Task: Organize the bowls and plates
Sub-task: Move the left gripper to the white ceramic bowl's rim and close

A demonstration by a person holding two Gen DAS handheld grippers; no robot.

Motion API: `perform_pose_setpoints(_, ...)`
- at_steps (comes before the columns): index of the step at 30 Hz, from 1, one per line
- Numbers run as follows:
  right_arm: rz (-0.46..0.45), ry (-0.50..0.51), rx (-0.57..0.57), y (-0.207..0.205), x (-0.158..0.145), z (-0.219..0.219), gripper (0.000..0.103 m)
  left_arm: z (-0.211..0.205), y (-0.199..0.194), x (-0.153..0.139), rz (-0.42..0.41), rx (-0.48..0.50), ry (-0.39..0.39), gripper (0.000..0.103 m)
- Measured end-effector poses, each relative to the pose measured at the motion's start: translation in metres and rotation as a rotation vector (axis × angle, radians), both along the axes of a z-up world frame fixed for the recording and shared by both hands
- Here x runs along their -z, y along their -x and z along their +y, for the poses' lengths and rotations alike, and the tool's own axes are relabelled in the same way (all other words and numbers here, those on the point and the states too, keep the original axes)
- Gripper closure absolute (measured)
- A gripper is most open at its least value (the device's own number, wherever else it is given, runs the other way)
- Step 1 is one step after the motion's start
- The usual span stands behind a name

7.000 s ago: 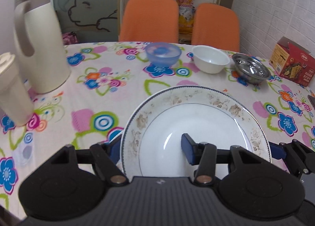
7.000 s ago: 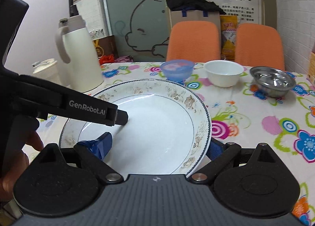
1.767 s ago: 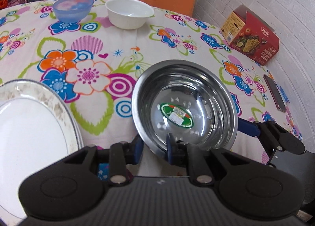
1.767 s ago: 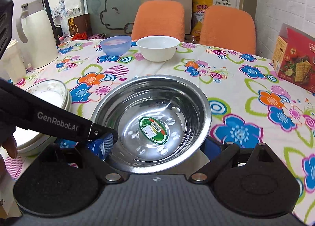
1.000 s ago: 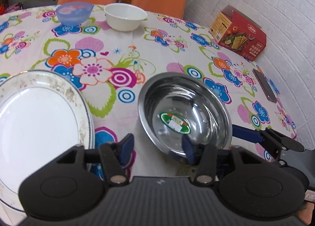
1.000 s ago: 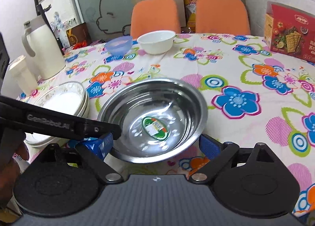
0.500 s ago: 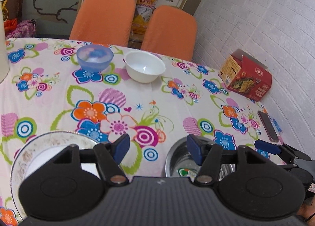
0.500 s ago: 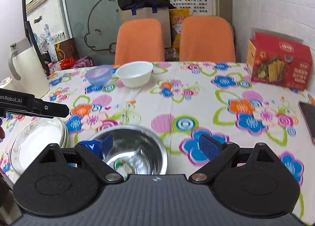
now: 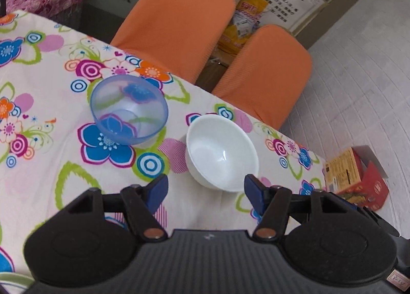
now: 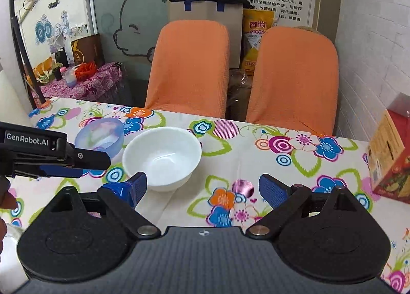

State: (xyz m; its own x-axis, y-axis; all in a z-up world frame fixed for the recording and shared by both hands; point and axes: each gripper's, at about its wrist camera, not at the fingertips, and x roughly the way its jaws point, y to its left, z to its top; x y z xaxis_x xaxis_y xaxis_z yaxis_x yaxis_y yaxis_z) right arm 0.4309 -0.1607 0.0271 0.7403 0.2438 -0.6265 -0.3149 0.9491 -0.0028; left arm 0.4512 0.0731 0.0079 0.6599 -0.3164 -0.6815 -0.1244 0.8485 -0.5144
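You have left the steel bowl behind; both claws now face the far bowls.

Left wrist view: your left gripper (image 9: 205, 187) is spread wide and empty, the glossy round white bowl (image 9: 222, 152) just ahead, centre-right; the translucent blue plastic bowl (image 9: 129, 109) is upper left.

Right wrist view: your right gripper (image 10: 202, 189) also gapes empty; the white bowl lies ahead toward its left finger (image 10: 135, 187).

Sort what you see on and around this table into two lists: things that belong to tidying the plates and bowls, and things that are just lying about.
Belong to the job:
- white bowl
- blue translucent bowl
- left hand-held gripper, open
- right hand-held gripper, open

Just lying about:
- red cracker box
- two orange chairs
- flowered tablecloth
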Motion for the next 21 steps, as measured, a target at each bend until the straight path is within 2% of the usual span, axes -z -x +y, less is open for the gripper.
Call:
perform_pose_setpoints(5,0.066,0.041,-0.010,-0.052,0.032,0.014,0.021,-0.001,-0.041,0.030,0.093,-0.055,0.045,0.039)
perform_pose_setpoints(9,0.066,0.118,-0.050,-0.071,0.052,0.028,0.021,-0.009,-0.058,0.038,0.100,-0.066,0.025,0.039)
perform_pose_setpoints(15,0.084,0.133,-0.106,-0.084,0.067,0.040,0.021,-0.017,-0.072,0.051,0.121,-0.075,0.007,0.039)
perform_pose_setpoints(17,0.077,0.101,-0.126,-0.085,0.070,0.038,0.021,-0.019,-0.073,0.051,0.119,-0.069,-0.004,0.039)
perform_pose_setpoints(20,0.140,0.012,-0.099,-0.094,0.074,0.027,0.018,-0.020,-0.073,0.052,0.113,-0.069,-0.011,0.039)
perform_pose_setpoints(21,0.122,0.025,-0.104,-0.093,0.075,0.027,0.020,-0.020,-0.072,0.052,0.113,-0.070,-0.012,0.039)
